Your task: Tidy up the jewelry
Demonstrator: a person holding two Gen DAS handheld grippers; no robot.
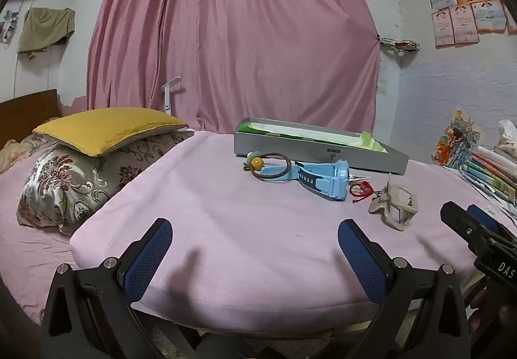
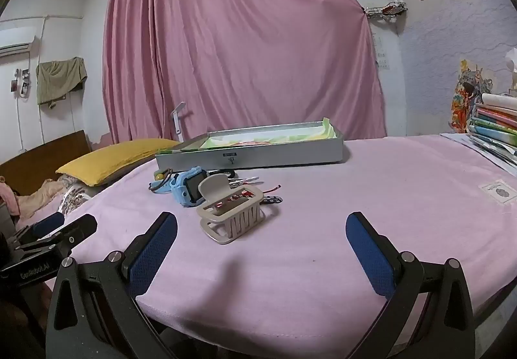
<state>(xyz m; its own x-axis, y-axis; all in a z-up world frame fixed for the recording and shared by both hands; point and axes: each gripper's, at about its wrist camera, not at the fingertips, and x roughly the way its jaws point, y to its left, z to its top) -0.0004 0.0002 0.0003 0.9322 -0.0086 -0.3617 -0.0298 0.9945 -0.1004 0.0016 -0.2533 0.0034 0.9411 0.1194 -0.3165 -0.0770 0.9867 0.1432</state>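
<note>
On the pink-covered table (image 1: 210, 213) lie a blue watch (image 1: 326, 179), a brown hair tie with beads (image 1: 268, 163), a red string bracelet (image 1: 360, 188) and a beige hair claw clip (image 1: 395, 205). Behind them stands a grey metal tray (image 1: 323, 155) lined with green paper. My left gripper (image 1: 255, 239) is open and empty, hovering near the table's front edge. In the right wrist view the claw clip (image 2: 231, 212) sits just ahead of my open, empty right gripper (image 2: 261, 234), with the watch (image 2: 187, 189) and the tray (image 2: 252, 154) beyond.
A stack of books (image 2: 497, 129) sits at the table's right edge. A yellow pillow (image 1: 106, 129) and a patterned pillow (image 1: 74, 181) lie on the bed to the left. A pink curtain (image 1: 242, 36) hangs behind. The right gripper's body (image 1: 478, 239) shows at the left view's right edge.
</note>
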